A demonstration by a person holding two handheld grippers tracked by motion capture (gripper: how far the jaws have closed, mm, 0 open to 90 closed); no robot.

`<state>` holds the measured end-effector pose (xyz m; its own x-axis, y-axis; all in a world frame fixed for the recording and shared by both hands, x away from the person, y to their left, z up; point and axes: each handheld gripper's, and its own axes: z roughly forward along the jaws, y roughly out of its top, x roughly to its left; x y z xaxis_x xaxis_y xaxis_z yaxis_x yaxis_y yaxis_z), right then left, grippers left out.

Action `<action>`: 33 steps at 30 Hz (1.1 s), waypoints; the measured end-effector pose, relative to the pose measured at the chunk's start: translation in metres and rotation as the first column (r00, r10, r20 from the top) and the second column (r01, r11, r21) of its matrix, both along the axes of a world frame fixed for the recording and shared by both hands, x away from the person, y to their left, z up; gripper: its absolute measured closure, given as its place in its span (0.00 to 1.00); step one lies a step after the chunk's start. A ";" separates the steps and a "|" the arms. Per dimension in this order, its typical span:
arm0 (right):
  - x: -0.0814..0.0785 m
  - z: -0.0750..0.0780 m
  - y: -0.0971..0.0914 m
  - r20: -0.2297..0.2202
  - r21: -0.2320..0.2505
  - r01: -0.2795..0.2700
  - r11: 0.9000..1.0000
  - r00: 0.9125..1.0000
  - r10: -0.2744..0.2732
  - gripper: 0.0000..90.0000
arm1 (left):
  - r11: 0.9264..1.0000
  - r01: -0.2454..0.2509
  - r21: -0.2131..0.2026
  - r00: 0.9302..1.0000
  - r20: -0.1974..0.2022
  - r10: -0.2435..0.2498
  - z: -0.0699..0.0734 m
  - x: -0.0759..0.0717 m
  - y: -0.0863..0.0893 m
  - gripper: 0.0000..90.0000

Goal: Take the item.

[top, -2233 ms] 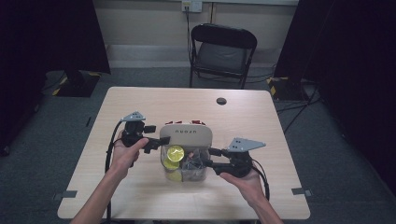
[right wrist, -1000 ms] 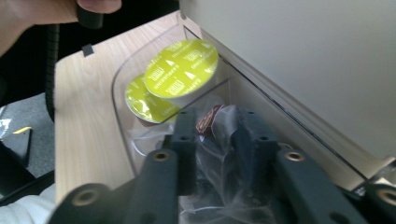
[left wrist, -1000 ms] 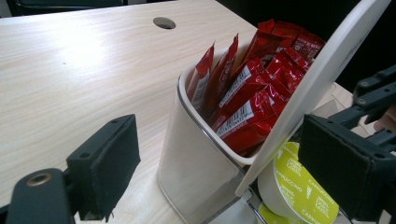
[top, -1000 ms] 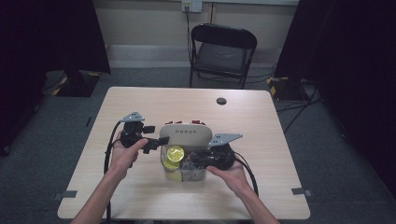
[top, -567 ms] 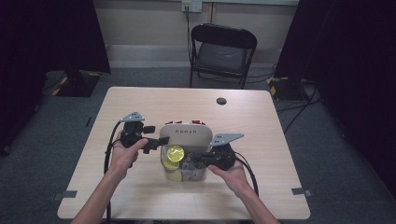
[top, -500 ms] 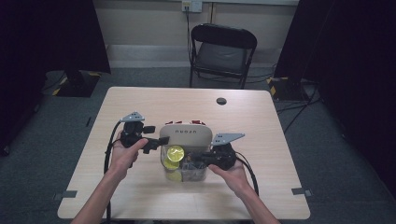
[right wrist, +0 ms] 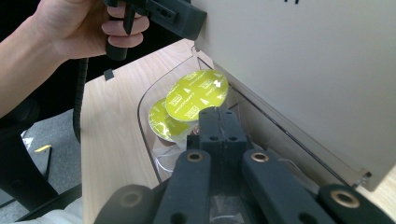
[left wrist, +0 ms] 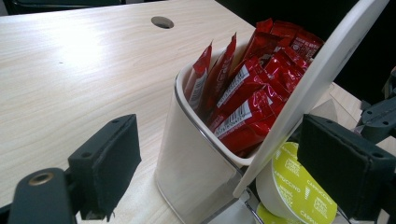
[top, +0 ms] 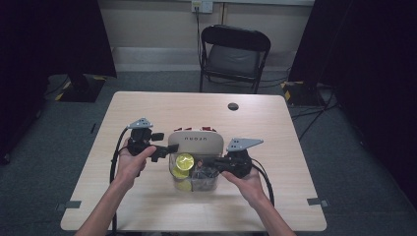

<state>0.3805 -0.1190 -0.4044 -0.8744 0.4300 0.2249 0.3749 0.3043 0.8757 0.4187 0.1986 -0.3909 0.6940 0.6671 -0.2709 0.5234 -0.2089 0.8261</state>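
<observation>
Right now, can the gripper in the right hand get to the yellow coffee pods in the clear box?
Probably yes. The lid is tipped up, the right gripper is already inside the clear box, and the yellow pods lie just ahead of its shut jaws.

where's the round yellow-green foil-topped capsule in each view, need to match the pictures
High view: the round yellow-green foil-topped capsule sits mid-table in the clear front compartment, under the raised cream lid.
Left gripper view: bottom right, below the lid's edge.
Right gripper view: centre, just beyond the shut jaws of the right gripper, capsule at.
Shared landmark: the cream lid, tilted up in all three views.
</observation>
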 end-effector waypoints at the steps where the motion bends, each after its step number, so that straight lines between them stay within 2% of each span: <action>1: 0.000 0.000 0.000 0.000 0.000 0.000 1.000 1.000 0.000 1.00 | 1.000 0.000 0.000 1.000 0.000 0.000 0.000 0.000 0.000 0.15; 14: -0.003 0.011 -0.011 0.016 0.041 0.016 0.999 1.000 -0.016 1.00 | 1.000 0.010 -0.003 1.000 0.000 -0.010 0.000 0.000 -0.001 0.16; 33: -0.012 0.024 -0.035 0.038 0.067 0.042 0.997 0.998 -0.044 1.00 | 1.000 0.008 0.003 1.000 0.001 -0.008 0.000 0.000 -0.003 0.16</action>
